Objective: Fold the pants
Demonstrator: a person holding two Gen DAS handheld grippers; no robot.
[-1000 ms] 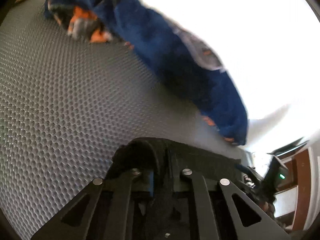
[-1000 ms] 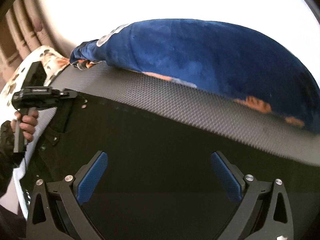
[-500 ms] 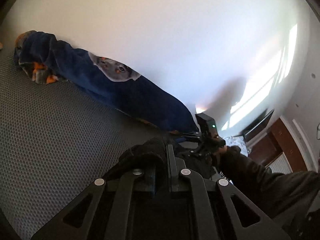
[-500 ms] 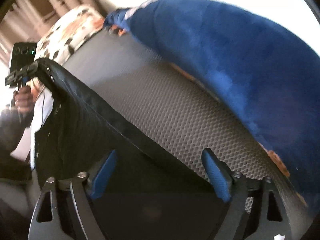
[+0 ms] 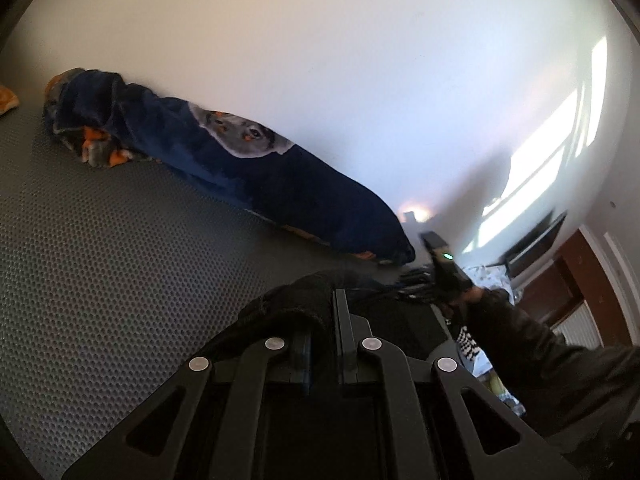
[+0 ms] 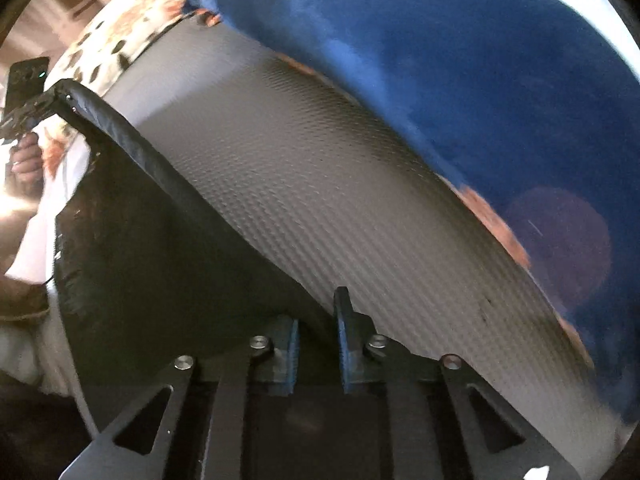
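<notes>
The black pants [image 6: 132, 240] are lifted above a grey honeycomb-textured surface [image 6: 320, 168]. My right gripper [image 6: 317, 340] is shut on the pants' edge near the waistband, which stretches up and left to my left gripper [image 6: 38, 104]. In the left wrist view my left gripper [image 5: 323, 332] is shut on a bunched black corner of the pants [image 5: 292, 300]. The right gripper [image 5: 436, 276] shows there, held in a dark-sleeved hand. The rest of the pants hangs below, out of sight.
A rolled blue blanket with an animal print [image 5: 248, 164] lies along the far edge of the grey surface [image 5: 100, 260] against a white wall; it fills the upper right of the right wrist view [image 6: 480, 80]. A spotted white-and-orange cushion [image 6: 116, 36] lies at the far left.
My right gripper was open half a second ago and has closed on the pants' edge. Both grippers have lifted, and the pants now stretch between them off the surface.
</notes>
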